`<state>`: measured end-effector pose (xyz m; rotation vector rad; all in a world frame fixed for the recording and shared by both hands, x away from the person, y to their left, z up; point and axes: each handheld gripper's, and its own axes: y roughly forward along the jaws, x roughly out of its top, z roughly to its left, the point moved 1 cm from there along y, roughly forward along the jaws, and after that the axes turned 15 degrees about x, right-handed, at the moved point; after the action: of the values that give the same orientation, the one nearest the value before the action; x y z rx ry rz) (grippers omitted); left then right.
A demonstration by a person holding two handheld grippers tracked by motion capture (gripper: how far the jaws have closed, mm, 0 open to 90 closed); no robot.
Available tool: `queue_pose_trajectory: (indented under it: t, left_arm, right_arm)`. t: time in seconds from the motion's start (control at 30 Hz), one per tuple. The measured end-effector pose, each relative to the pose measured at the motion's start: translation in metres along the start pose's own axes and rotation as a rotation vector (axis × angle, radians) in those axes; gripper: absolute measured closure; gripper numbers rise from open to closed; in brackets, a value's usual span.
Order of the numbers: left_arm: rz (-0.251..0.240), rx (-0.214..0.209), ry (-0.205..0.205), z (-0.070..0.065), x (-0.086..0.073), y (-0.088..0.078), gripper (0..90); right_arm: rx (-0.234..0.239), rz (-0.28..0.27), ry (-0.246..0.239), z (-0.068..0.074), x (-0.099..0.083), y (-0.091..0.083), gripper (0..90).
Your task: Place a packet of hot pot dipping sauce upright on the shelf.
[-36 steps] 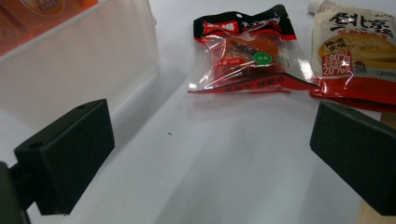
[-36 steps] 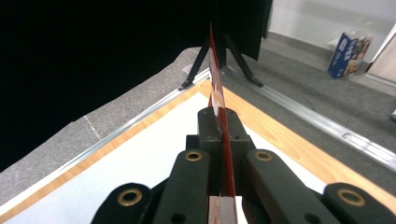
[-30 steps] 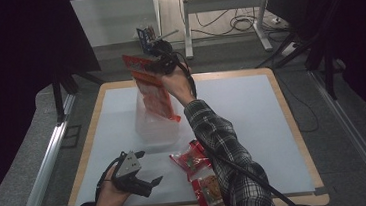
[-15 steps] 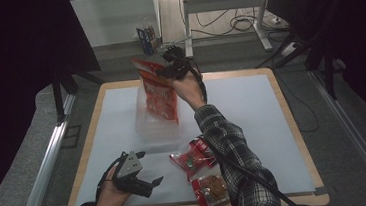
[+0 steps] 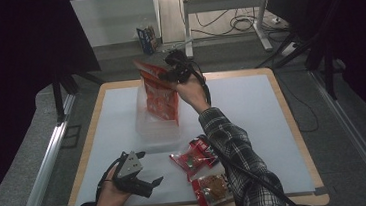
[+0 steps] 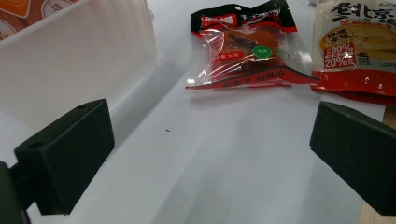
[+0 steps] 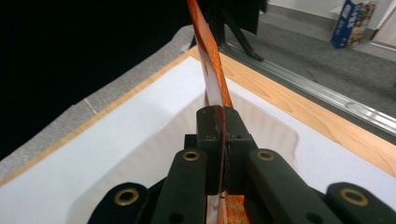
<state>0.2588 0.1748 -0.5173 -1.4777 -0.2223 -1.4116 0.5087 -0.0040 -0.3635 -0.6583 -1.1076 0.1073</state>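
Your right gripper [image 5: 168, 76] pinches the top edge of the orange snack bag [image 5: 159, 96], which hangs upright over the clear plastic bin [image 5: 157, 126] near the middle of the white mat [image 5: 261, 106]. Your left gripper [image 5: 145, 182] rests at the mat's near left edge, jaws spread wide with nothing between them; two red snack packets [image 5: 193, 157] lie just beside it.
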Motion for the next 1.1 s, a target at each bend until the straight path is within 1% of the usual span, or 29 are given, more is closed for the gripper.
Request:
queue_pose_trajectory:
  t: [0.03, 0.23, 0.3, 0.4, 0.43, 0.5, 0.53, 0.57, 0.6, 0.67, 0.7, 0.73, 0.8, 0.83, 0.9, 0.93, 0.97, 1.0, 1.03, 1.07, 1.1]
  left_arm:
    - [0.000, 0.000, -0.001, 0.000, 0.000, 0.000, 0.0]
    - [0.001, 0.000, 0.001, 0.000, 0.000, 0.000, 0.0]
    - [0.001, 0.001, 0.000, 0.000, 0.000, 0.000, 0.0]
    - [0.001, 0.001, 0.001, -0.001, 0.000, 0.000, 0.0]
    - [0.002, 0.000, 0.001, -0.001, 0.000, 0.001, 0.0]
    - [0.003, 0.001, 0.003, -0.001, 0.000, 0.001, 0.0]
    - [0.003, 0.001, 0.003, -0.001, 0.000, 0.001, 0.0]
    - [0.003, 0.001, 0.003, -0.001, 0.000, 0.001, 0.0]
    - [0.002, 0.001, 0.003, 0.000, 0.000, 0.001, 0.0]
    - [0.002, 0.004, 0.004, 0.000, 0.000, 0.000, 0.0]
    - [0.001, 0.004, 0.004, 0.000, 0.000, 0.000, 0.0]
    - [0.001, 0.005, 0.003, 0.000, 0.000, 0.000, 0.0]
    - [-0.001, 0.003, 0.002, 0.001, 0.000, 0.000, 0.0]
    - [0.000, 0.003, 0.003, 0.000, 0.000, 0.000, 0.0]
    - [0.000, 0.004, 0.005, 0.000, 0.000, 0.000, 0.0]
    - [0.000, 0.003, 0.005, 0.000, 0.000, 0.000, 0.0]
    - [-0.001, 0.003, 0.004, 0.000, 0.000, 0.000, 0.0]
    - [-0.001, 0.003, 0.004, 0.000, 0.000, 0.000, 0.0]
    - [0.001, 0.003, 0.004, 0.000, 0.000, 0.000, 0.0]
    - [0.001, 0.003, 0.004, 0.000, 0.000, 0.000, 0.0]
    - [0.001, 0.003, 0.005, 0.000, 0.000, 0.000, 0.0]
  right_arm:
    - [-0.009, 0.007, 0.004, -0.002, -0.003, -0.001, 87.4]
    - [-0.015, 0.010, 0.020, -0.007, -0.008, -0.006, 87.5]
    - [-0.023, 0.014, 0.022, -0.009, -0.010, -0.008, 87.5]
    - [-0.035, 0.019, 0.043, -0.013, -0.014, -0.012, 87.4]
    - [-0.015, 0.005, 0.063, -0.015, -0.016, -0.014, 87.2]
    - [0.004, -0.007, 0.065, -0.014, -0.014, -0.014, 86.5]
    - [0.004, -0.007, 0.065, -0.014, -0.014, -0.014, 86.5]
    - [0.020, -0.016, 0.062, -0.012, -0.012, -0.014, 86.3]
    - [0.040, -0.021, 0.041, -0.005, -0.005, -0.011, 85.3]
    - [0.039, -0.014, 0.032, -0.002, -0.003, -0.010, 84.5]
    - [0.030, -0.001, 0.010, 0.001, -0.001, -0.007, 81.8]
    - [0.018, 0.010, -0.003, 0.004, 0.001, -0.005, 77.9]
    - [-0.012, 0.035, -0.041, 0.006, 0.002, -0.002, 70.3]
    - [-0.018, 0.037, -0.049, 0.006, 0.002, -0.002, 58.2]
    - [-0.038, 0.044, -0.072, 0.006, 0.002, -0.003, 45.2]
    - [-0.038, 0.044, -0.072, 0.006, 0.002, -0.003, 45.2]
    - [-0.053, 0.053, -0.089, 0.005, 0.002, -0.004, 34.6]
    - [-0.053, 0.053, -0.089, 0.005, 0.002, -0.004, 34.6]
    - [-0.065, 0.056, -0.096, 0.004, 0.002, -0.007, 24.4]
    - [-0.073, 0.056, -0.095, 0.003, 0.001, -0.008, 19.7]
    - [-0.087, 0.059, -0.098, 0.002, 0.001, -0.010, 16.8]
